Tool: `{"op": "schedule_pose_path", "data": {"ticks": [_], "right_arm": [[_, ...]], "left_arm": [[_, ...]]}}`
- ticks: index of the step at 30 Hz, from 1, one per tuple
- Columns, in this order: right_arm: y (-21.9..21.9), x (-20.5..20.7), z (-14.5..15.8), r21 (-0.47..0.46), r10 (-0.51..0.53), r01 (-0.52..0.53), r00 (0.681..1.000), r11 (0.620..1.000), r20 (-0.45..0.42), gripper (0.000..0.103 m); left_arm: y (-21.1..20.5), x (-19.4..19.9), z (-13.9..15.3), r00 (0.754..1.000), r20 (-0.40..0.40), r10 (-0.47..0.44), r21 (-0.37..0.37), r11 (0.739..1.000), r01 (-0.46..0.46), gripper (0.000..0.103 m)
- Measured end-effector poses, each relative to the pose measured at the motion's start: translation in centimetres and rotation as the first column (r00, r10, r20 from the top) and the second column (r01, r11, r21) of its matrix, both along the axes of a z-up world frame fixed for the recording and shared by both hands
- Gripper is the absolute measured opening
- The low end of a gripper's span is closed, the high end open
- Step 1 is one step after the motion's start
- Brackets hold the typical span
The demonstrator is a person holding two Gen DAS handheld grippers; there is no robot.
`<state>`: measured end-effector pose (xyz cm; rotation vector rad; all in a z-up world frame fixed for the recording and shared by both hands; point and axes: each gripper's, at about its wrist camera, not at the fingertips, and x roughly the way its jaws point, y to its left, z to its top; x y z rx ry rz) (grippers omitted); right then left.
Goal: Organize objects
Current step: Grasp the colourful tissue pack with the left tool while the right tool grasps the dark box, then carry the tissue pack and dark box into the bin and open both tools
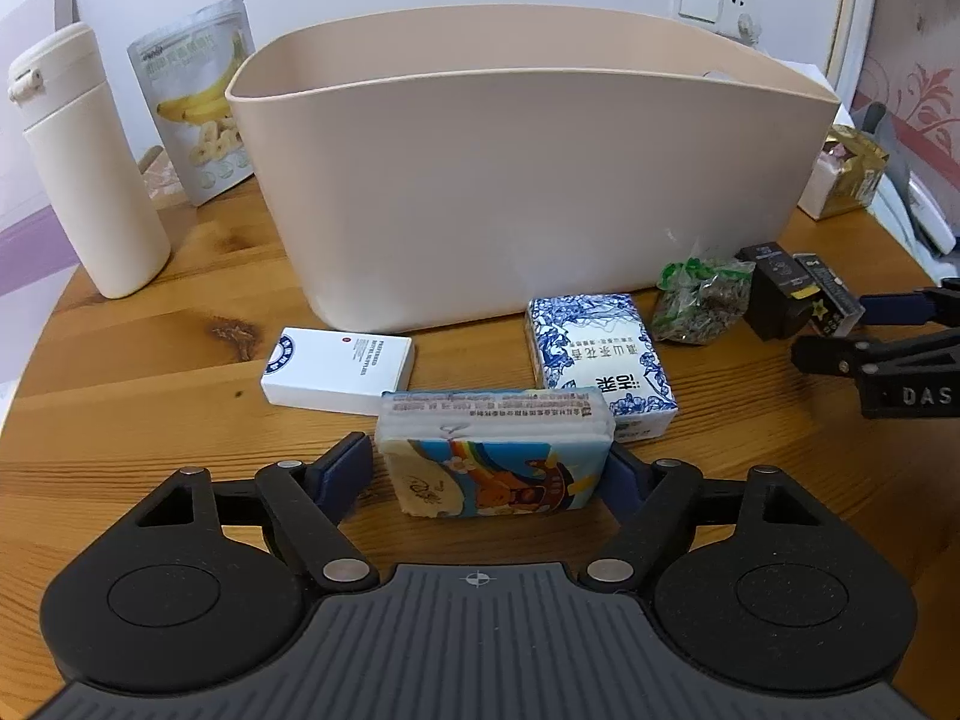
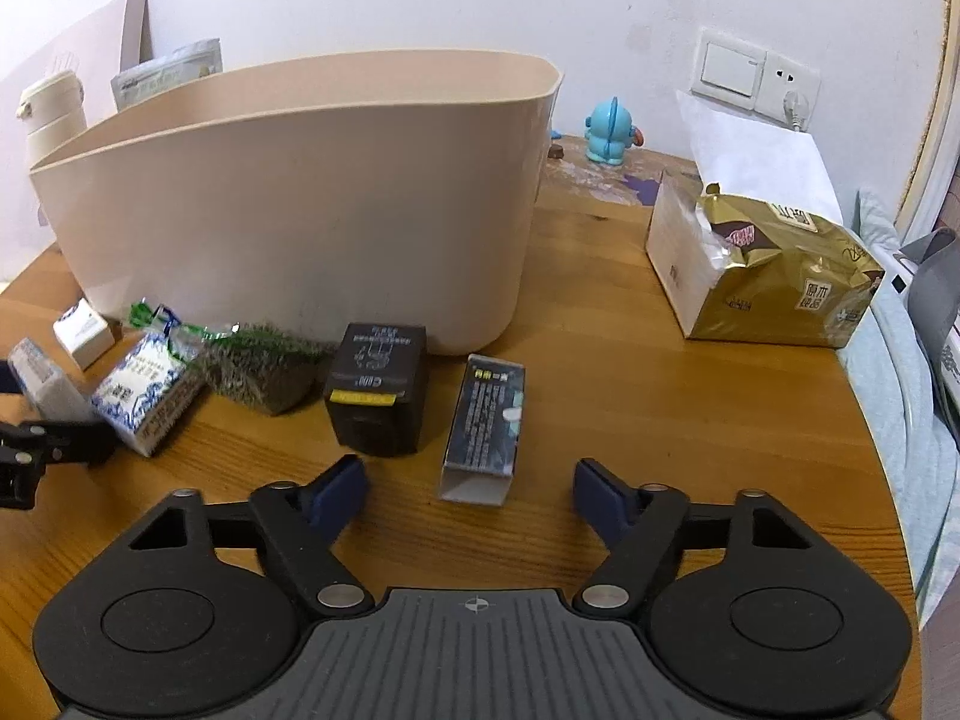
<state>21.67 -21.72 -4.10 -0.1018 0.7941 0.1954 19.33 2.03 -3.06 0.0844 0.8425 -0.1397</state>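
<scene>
- The wooden table (image 1: 150, 360) carries everything, and both grippers sit low over its near edge.
- A beige tub (image 1: 528, 180) stands straight ahead of the left gripper, well past its fingertips, and ahead-left of the right one.
- A cream flask (image 1: 90, 168) stands upright far to the left gripper's front-left, with a banana-chip pouch (image 1: 198, 102) behind it.
- A gold bag (image 2: 780, 276) lies to the right gripper's front-right, well apart from it.
- The left gripper (image 1: 489, 468) has its jaws spread, one on each side of a rainbow tissue pack (image 1: 498, 456); the right finger seems to touch the pack, the left stands just beside it, so it is not clamped.
- A blue-patterned pack (image 1: 600, 354) lies just beyond that, front-right; a white box (image 1: 339, 369) lies front-left.
- The right gripper (image 2: 471, 489) is released, holding nothing, with a slim dark box (image 2: 483, 429) just ahead between its fingertips.
- A black box (image 2: 378, 390) stands front-left of it, and a green-topped packet (image 2: 258, 369) further left.
</scene>
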Motion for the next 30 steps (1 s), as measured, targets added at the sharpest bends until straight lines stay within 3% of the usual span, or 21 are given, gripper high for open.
{"op": "schedule_pose_path", "data": {"ticks": [6, 13, 30], "right_arm": [[-0.1, 0.2, 0.2, 0.012, 0.002, -0.002, 1.000, 1.000, 0.006, 0.058], [0.0, -0.1, 0.4, 0.007, -0.011, 0.010, 1.000, 1.000, 0.011, 0.023], [-0.8, -2.5, 1.7, 0.044, -0.057, 0.055, 0.998, 0.998, 0.034, 0.021]], "left_arm": [[0.0, 0.0, 0.1, 0.999, 0.003, -0.034, -0.015, 0.999, 0.034, 0.068], [-0.1, -0.4, 0.2, 0.999, 0.012, -0.039, 0.001, 0.999, 0.039, 0.065], [0.9, -2.1, 1.7, 0.998, 0.062, -0.005, 0.006, 1.000, 0.005, 0.065]]}}
